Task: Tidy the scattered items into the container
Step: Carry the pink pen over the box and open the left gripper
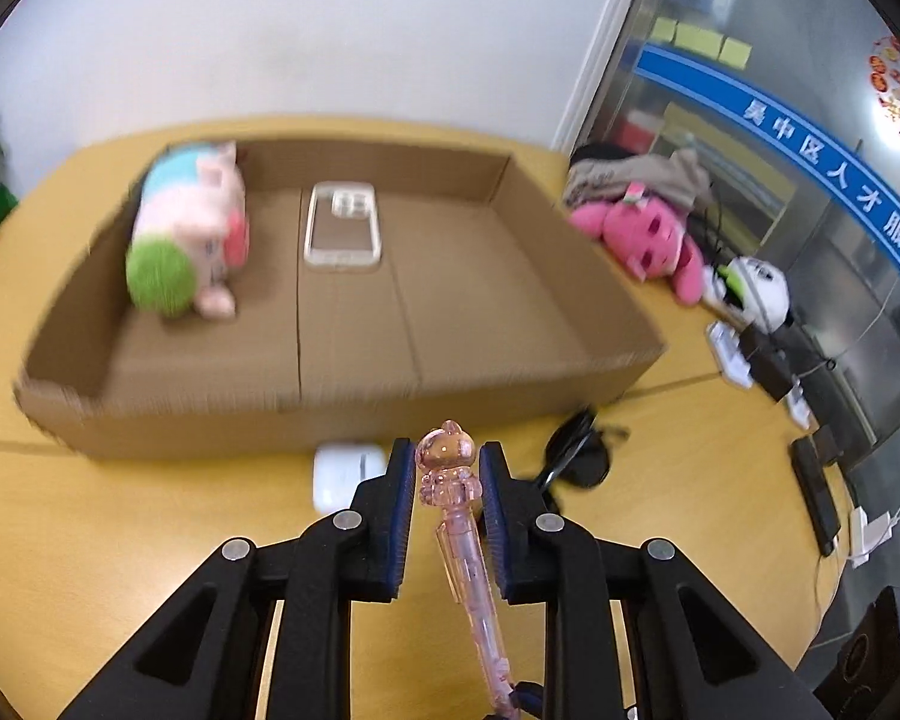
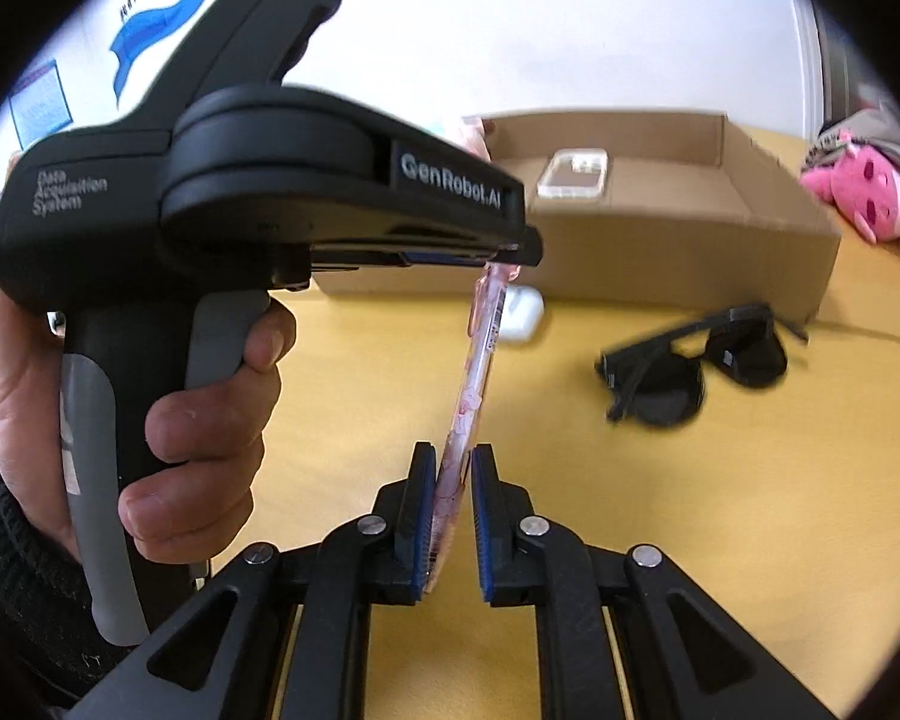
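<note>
A clear pink pen (image 1: 456, 516) with a bear-shaped cap stands between the pads of my left gripper (image 1: 448, 456), whose jaws sit close beside the cap. My right gripper (image 2: 453, 465) is shut on the pen's lower end (image 2: 471, 384). The left gripper's body (image 2: 306, 192) fills the left of the right wrist view, its tips at the pen's top. The cardboard box (image 1: 570, 324) lies ahead, holding a plush pig (image 1: 192, 228) and a clear phone case (image 1: 342, 225). Black sunglasses (image 2: 702, 360) and a white earbud case (image 1: 345, 471) lie on the yellow table before the box.
A pink plush (image 1: 648, 234) and a white and black plush (image 1: 756, 291) lie right of the box with cables, adapters and a power strip (image 1: 816, 495) along the table's right edge. A white wall stands behind.
</note>
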Demonstrator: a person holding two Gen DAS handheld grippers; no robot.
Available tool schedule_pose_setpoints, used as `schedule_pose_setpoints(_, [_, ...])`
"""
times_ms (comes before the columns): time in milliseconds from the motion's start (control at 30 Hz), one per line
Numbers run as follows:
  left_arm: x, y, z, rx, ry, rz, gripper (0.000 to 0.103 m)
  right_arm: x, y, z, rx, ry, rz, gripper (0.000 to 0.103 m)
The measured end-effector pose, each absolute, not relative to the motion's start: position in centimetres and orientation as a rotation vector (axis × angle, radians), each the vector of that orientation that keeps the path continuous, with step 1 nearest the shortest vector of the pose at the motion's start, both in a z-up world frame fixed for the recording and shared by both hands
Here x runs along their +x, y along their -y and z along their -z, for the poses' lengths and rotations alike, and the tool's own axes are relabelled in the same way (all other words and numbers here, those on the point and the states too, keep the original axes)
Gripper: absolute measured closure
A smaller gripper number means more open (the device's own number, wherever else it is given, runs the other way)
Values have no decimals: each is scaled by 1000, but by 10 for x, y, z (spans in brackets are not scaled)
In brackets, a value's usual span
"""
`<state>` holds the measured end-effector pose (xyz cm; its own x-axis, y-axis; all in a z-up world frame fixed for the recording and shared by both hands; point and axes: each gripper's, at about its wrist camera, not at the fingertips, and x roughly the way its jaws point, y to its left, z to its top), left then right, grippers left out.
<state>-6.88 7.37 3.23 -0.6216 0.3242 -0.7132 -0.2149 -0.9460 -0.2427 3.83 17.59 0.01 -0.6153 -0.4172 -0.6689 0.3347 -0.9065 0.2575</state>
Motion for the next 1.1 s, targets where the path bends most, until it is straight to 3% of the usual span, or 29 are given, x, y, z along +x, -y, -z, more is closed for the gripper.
schedule_pose_setpoints(400, [-147, -94, -155, -965, 147, -2609, 80, -20, -208, -98, 831, 237, 2555, 92])
schedule_pose_setpoints(600, [-207, -103, -183, -953, 124, -2600, 80, -83, -231, -131, 796, 285, 2547, 93])
schedule_pose_setpoints(800, [-273, -110, -189, -979, 131, -2587, 81, -155, -247, -140, 840, 314, 2524, 93])
schedule_pose_setpoints(1100, [-359, -121, -149, -1082, 101, -2559, 81, -226, -253, -114, 990, 331, 2488, 93])
